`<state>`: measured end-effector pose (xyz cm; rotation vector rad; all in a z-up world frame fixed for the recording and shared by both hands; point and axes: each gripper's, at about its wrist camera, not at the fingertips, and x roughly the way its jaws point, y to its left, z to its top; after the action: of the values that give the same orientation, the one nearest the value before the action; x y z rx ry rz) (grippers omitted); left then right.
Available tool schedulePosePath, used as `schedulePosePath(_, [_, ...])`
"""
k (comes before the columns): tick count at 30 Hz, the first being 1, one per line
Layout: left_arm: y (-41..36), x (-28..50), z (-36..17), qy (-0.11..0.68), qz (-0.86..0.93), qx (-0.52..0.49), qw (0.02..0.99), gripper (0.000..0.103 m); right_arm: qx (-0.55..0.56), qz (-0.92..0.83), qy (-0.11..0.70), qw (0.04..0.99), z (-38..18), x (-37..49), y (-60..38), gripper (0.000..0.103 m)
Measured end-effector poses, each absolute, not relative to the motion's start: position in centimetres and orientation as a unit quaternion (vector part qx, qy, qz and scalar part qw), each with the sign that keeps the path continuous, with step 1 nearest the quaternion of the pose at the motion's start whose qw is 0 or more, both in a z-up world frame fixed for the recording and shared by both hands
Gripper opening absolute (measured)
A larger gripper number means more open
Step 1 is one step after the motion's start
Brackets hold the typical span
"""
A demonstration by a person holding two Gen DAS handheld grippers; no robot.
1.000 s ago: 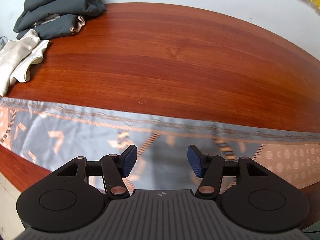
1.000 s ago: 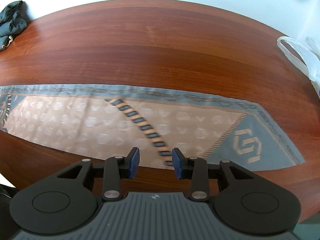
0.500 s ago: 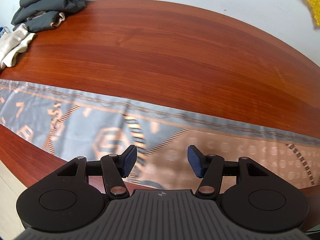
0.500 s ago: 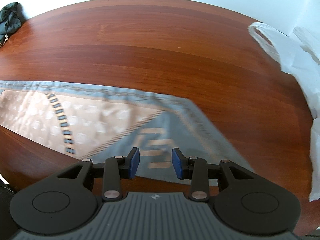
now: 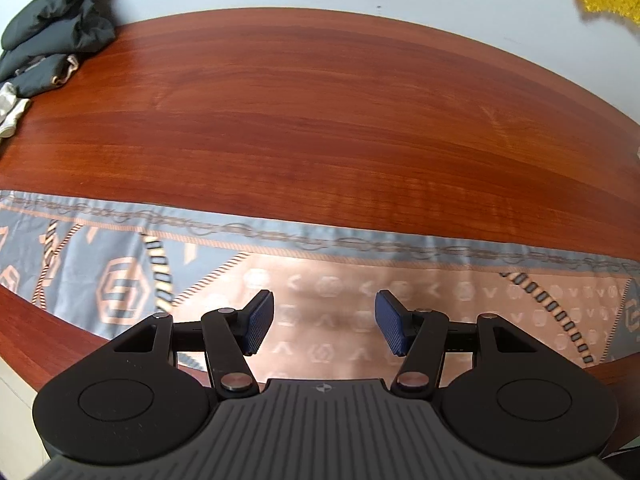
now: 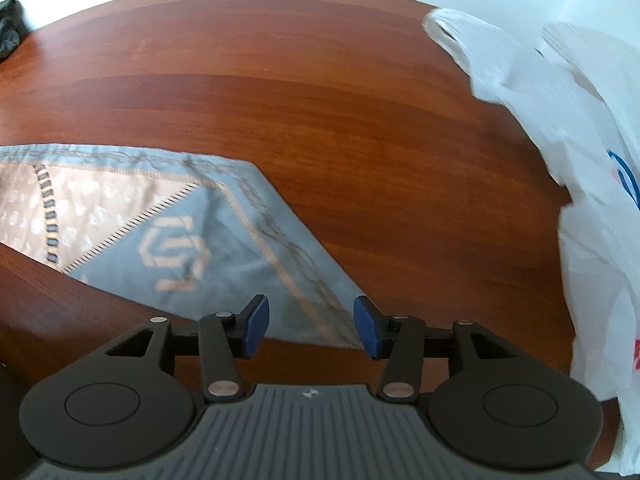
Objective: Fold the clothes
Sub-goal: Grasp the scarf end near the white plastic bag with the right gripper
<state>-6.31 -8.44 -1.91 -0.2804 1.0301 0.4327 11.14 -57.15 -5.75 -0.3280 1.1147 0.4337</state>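
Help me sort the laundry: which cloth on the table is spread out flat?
The patterned grey-and-tan scarf along the near edge; the dark clothes and the white garment sit bunched in the far left corner.

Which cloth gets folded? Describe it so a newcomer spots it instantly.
On the red-brown wooden table, look along the near edge. The patterned scarf lies flat there, grey-blue and tan with a chain border. The dark clothes pile and the white plastic bag are plain and crumpled.
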Motion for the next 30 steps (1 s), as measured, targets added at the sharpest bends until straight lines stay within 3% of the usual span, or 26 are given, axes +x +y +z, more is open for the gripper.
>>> schedulePosePath(12, [-9.3, -6.4, -1.8, 0.494, 0.206, -0.129, 0.835, 0.06, -0.124, 0.178, 0.533, 0.818, -7.1, 12.2, -60.0, 0.054])
schedulePosePath(18, [-8.7, -6.7, -1.9, 0.497, 0.217, -0.132, 0.83, 0.06, -0.119, 0.183, 0.538, 0.815, -7.1, 11.8, -59.7, 0.033])
schedulePosePath(20, [-8.5, -6.8, -2.0, 0.499, 0.219, -0.132, 0.828, 0.06, -0.119, 0.185, 0.537, 0.814, -7.1, 11.9, -59.6, 0.015])
schedulePosePath(22, [-8.5, -6.8, -2.1, 0.501, 0.22, -0.133, 0.827, 0.06, -0.121, 0.172, 0.536, 0.818, -6.8, 12.2, -60.2, 0.003])
schedulePosePath(30, [-8.2, -6.8, -2.2, 0.502, 0.222, -0.135, 0.825, 0.06, -0.127, 0.122, 0.53, 0.83, -5.7, 13.1, -62.9, 0.001])
